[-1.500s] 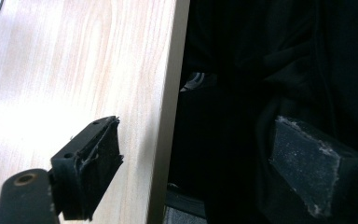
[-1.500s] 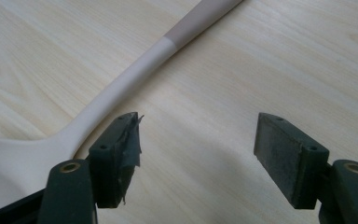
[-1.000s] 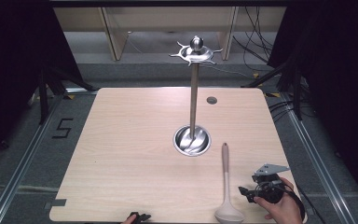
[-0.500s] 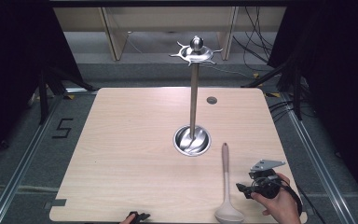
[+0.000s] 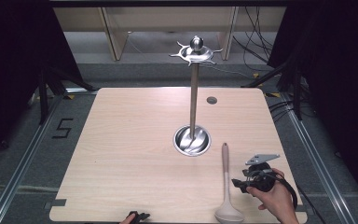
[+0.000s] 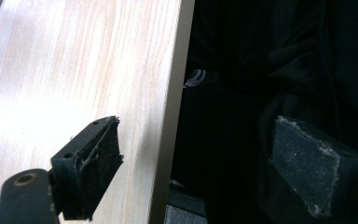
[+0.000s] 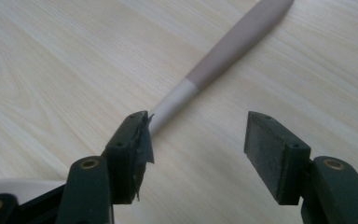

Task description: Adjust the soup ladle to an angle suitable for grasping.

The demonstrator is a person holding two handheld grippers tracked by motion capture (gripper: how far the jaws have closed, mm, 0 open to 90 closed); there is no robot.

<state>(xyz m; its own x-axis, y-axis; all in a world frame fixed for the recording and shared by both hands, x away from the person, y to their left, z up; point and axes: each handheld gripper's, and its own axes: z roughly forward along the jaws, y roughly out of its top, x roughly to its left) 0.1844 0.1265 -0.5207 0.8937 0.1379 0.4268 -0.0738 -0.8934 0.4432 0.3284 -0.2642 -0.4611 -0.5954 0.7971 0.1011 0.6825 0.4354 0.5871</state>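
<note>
Pale wood-grain covers the bench (image 5: pixel 121 149), which fills the middle of the high view with grey floor and dark curtains around it and a tangle of cables at the upper right. Near the lower right of that frame a ladle (image 5: pixel 226 186) lies flat, its taupe handle pointing up the picture and its cream bowl at the bottom edge. The right tongs (image 5: pixel 240 185), held in a hand (image 5: pixel 276 199), sit just beside the ladle on its right, jaws spread apart and pointing at the handle. In the right gripper view the ladle (image 7: pixel 223 56) runs from the left jaw up to the upper right, its cream neck passing behind that jaw's tip; whether they touch I cannot tell. The left tongs (image 5: pixel 139 216) peek in at the bottom edge of the high view, well apart from the ladle; their own view shows the jaws wide open across the bench edge. A polished metal stand (image 5: pixel 193 102) rises from a round dished base at centre, topped by a knob and hooked arms.
</note>
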